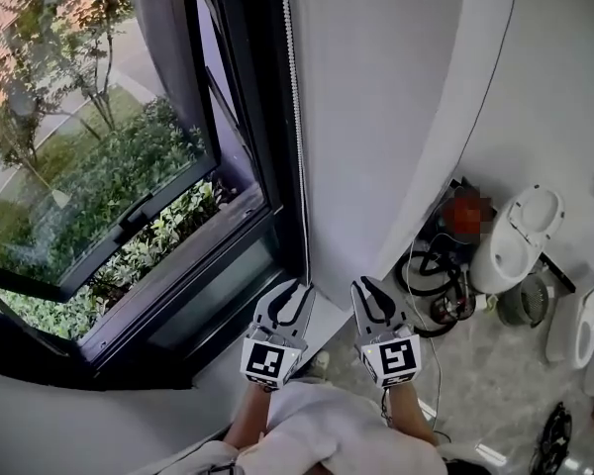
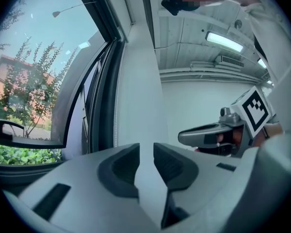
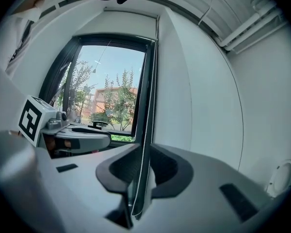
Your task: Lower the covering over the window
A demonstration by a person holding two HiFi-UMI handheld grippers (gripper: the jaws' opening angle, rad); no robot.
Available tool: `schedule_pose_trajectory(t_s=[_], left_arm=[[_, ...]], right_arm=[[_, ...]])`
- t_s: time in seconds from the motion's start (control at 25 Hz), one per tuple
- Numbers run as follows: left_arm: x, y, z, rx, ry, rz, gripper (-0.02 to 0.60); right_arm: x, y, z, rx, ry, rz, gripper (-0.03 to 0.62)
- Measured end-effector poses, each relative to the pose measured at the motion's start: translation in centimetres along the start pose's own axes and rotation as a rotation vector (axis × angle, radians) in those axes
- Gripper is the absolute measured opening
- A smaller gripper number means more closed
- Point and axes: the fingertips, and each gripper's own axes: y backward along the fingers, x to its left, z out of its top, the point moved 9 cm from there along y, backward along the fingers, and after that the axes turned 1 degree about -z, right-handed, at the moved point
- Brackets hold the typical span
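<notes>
A white bead chain (image 1: 295,137) hangs down the dark right post of the window (image 1: 99,156), whose glass shows uncovered. The chain's lower end sits just above my left gripper (image 1: 292,293). That gripper (image 2: 146,152) is open, with only white wall showing between its jaws and the chain (image 2: 115,106) to their left. My right gripper (image 1: 366,287) stands beside it to the right, apart from the chain's end. In the right gripper view the chain (image 3: 146,106) and its bottom loop show inside the narrow gap of that gripper (image 3: 143,152). The pads do not visibly press on it.
A window sash (image 1: 129,221) tilts outward over shrubs. The white wall (image 1: 376,117) rises right of the frame. On the floor at the right lie black cables (image 1: 431,270) and several white appliances (image 1: 520,231). Each gripper shows in the other's view (image 2: 208,135) (image 3: 82,136).
</notes>
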Motion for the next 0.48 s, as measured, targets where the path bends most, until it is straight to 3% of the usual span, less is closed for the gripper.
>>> schedule_pose_trajectory(t_s=[0.48], left_arm=[[4.2, -5.5, -0.5, -0.025, 0.017, 0.024, 0.097]], right_arm=[[-1.5, -5.6, -0.1, 0.009, 0.0, 0.054, 0.049]])
